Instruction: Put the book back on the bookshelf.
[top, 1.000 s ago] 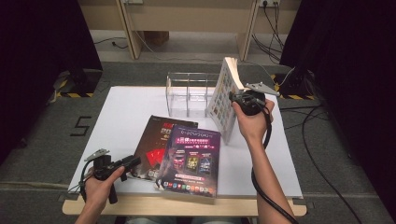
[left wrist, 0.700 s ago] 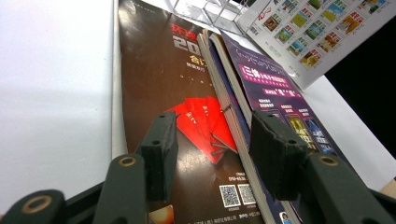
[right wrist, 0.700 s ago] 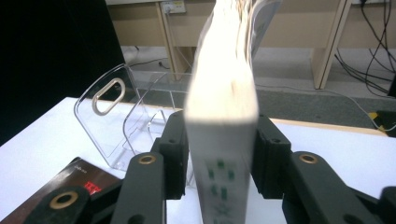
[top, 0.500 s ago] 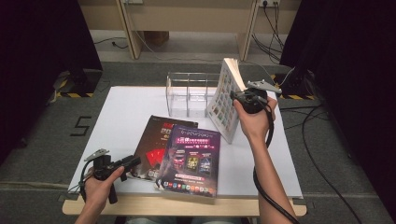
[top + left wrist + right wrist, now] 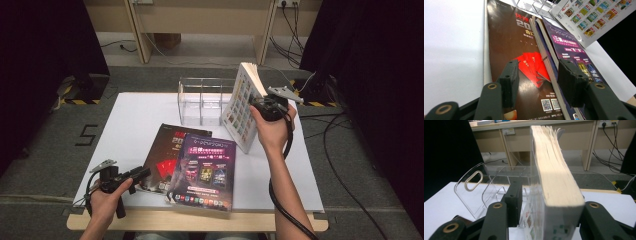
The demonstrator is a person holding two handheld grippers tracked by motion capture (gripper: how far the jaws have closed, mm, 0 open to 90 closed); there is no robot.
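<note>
A thick white book [image 5: 242,107] with a picture-grid cover stands on edge at the right, leaning by a clear acrylic rack [image 5: 200,100]. My right gripper [image 5: 265,107] straddles its fore-edge. Its jaws have just been opening, and in the right gripper view the book [image 5: 554,180] sits between them with a gap at the left pad [image 5: 514,195]. My left gripper [image 5: 142,173] is open at the front left. In the left gripper view its jaws [image 5: 537,80] hover over a dark magazine [image 5: 506,42], with nothing between them. A purple magazine [image 5: 205,167] overlaps the dark one.
The white table [image 5: 140,115] has bare room at the left and the far right. The rack's clear dividers [image 5: 474,190] stand just left of the book. Cables [image 5: 350,165] trail over the floor at the right, and wooden desk legs [image 5: 137,30] stand behind.
</note>
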